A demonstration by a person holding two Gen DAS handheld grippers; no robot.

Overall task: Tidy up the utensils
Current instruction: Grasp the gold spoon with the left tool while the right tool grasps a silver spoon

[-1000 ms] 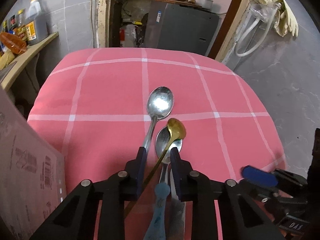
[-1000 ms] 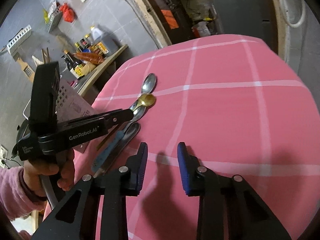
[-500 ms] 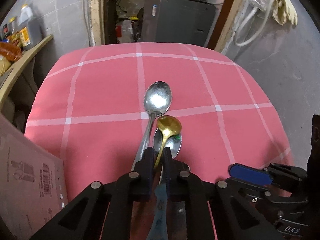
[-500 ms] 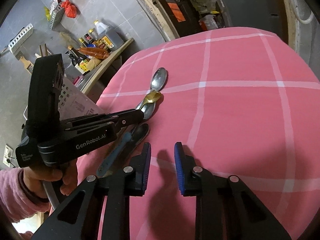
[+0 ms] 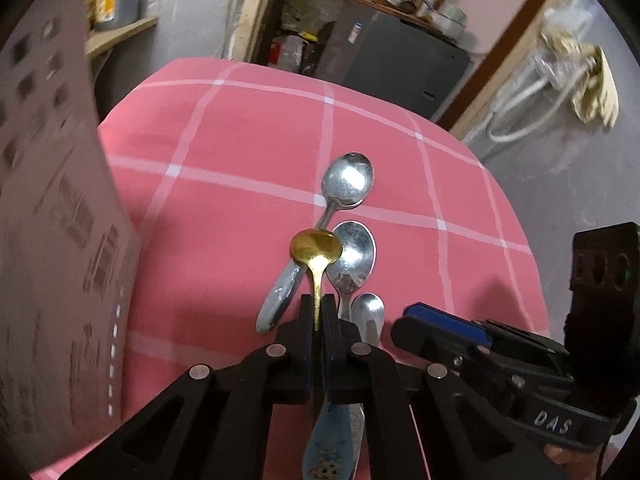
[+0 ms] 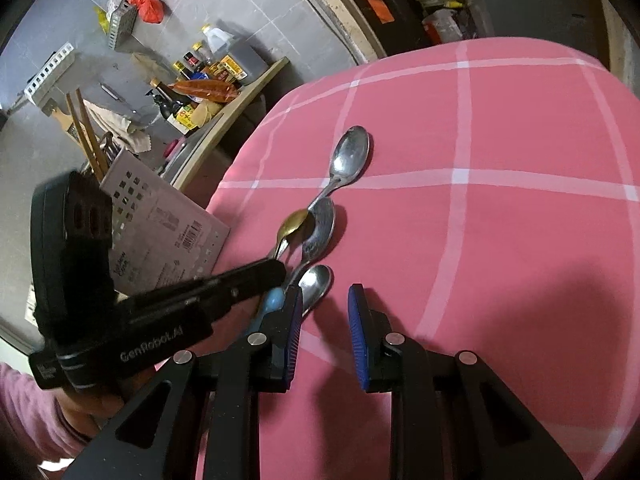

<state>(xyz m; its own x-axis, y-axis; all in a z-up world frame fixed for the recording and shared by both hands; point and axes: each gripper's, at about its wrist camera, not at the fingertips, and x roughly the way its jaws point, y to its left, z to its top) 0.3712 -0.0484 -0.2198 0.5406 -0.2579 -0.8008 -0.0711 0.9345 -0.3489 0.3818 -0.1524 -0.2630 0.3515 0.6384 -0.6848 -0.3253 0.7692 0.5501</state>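
Note:
A gold spoon [image 5: 316,246] sticks out forward from my left gripper [image 5: 317,300], which is shut on its thin handle; its bowl hangs just over the silver spoons. On the pink checked tablecloth [image 5: 240,152] lie a large silver spoon [image 5: 349,179], a second one [image 5: 354,252], a small one [image 5: 368,312] and a blue-handled utensil [image 5: 332,440]. In the right wrist view my right gripper [image 6: 325,294] stands open over bare cloth, beside the small spoon [image 6: 316,280], nothing between its blue pads. The left gripper [image 6: 276,270] reaches in from the left with the gold spoon [image 6: 294,222].
A printed cardboard box [image 5: 52,220] stands at the table's left edge. Behind it a wooden shelf [image 6: 240,96] carries several sauce bottles. A hand in a pink sleeve [image 6: 24,412] holds the left gripper. Dark cabinets stand beyond the table's far edge.
My left jaws have shut on the gold spoon's handle and the gripper has rolled. The right gripper has moved left, closer to the spoons, and its jaws have narrowed a little.

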